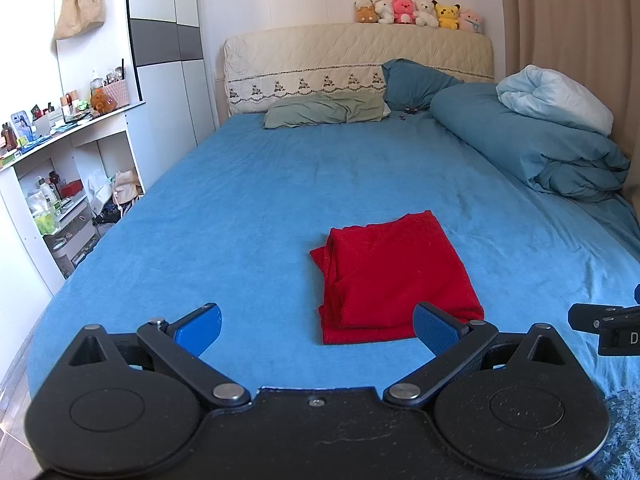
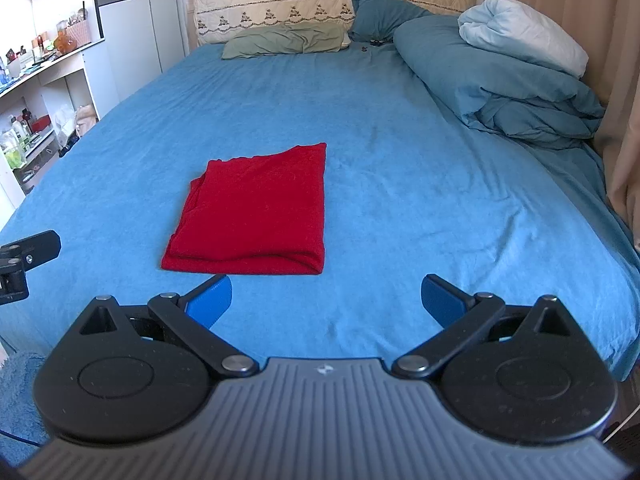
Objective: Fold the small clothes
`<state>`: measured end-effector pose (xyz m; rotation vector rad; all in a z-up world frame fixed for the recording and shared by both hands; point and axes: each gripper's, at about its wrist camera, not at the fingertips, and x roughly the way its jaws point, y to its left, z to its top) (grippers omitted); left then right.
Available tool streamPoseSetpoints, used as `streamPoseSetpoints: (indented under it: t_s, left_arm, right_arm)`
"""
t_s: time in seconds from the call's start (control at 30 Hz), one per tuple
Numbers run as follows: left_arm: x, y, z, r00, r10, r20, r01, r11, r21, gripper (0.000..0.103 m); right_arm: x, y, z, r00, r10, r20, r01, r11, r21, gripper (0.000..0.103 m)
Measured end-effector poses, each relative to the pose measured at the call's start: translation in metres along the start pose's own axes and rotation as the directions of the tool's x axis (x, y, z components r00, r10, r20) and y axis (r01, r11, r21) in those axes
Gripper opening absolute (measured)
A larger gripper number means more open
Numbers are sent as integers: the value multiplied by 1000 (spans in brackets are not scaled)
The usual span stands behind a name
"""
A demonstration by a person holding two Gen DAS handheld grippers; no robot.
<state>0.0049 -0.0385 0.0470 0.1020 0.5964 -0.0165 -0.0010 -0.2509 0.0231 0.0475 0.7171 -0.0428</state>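
Note:
A red garment (image 1: 394,276) lies folded into a flat rectangle on the blue bed sheet (image 1: 248,208); it also shows in the right wrist view (image 2: 256,212). My left gripper (image 1: 316,330) is open and empty, just short of the garment's near edge, which lies between its blue fingers. My right gripper (image 2: 326,300) is open and empty, near the bed's front edge, with the garment ahead and to its left. Each gripper's body shows at the edge of the other's view.
A rolled blue duvet (image 1: 532,140) with a pale blanket (image 1: 556,96) lies along the right side. Pillows (image 1: 326,110) and a padded headboard (image 1: 356,60) with plush toys stand at the far end. White shelves (image 1: 60,168) with clutter stand left. A curtain (image 2: 624,80) hangs right.

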Motion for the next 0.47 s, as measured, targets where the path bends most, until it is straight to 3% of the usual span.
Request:
streamPoseSetpoints:
  t_s: [0.47]
  left_arm:
    - [3,1,-3,1000,8,23,-9,1000,5,103]
  right_arm:
    - [1,-1,1,1000,1,6,-1,1000,-1,103]
